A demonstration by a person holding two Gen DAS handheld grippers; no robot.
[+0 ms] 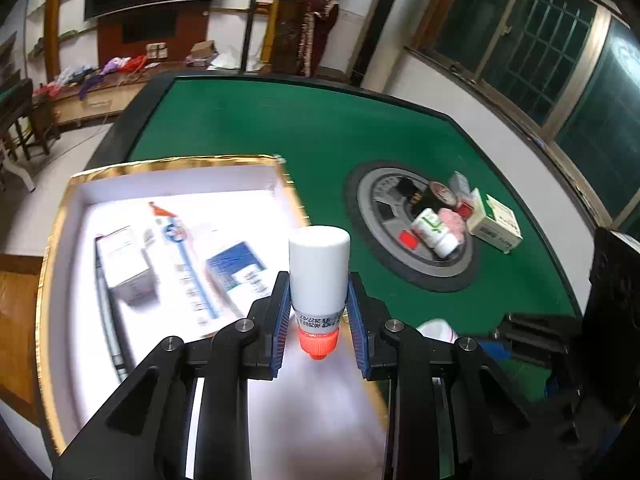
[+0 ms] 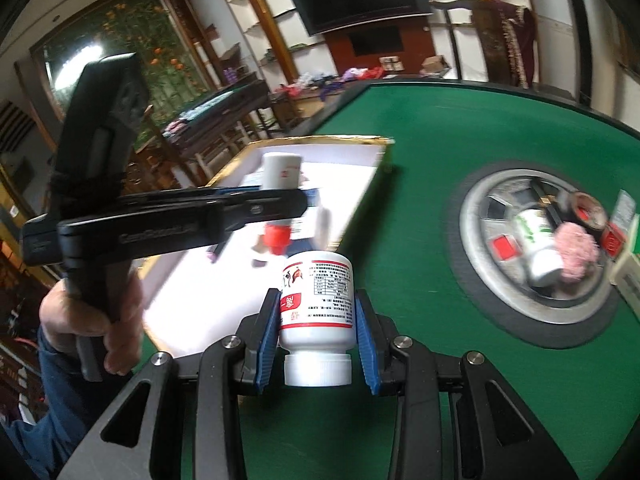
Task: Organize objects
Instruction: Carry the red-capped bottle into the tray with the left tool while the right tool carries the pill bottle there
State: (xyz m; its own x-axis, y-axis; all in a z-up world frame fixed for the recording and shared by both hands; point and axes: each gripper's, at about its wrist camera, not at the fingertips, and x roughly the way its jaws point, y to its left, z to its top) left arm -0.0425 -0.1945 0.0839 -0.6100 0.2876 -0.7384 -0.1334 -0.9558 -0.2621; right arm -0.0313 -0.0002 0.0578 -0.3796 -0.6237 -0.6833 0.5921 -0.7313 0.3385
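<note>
Clamping the left gripper (image 1: 318, 312) and right gripper (image 2: 318, 332) mid-body, we judge the orange-capped bottle (image 1: 319, 276) and white pill bottle (image 2: 316, 300) light, rigid, slippery.

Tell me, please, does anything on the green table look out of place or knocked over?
Yes. A white bottle with green print lies on its side on the round grey hub at the table's centre, in a loose heap with a pink fluffy thing and small boxes. No spill or damage shows.
</note>
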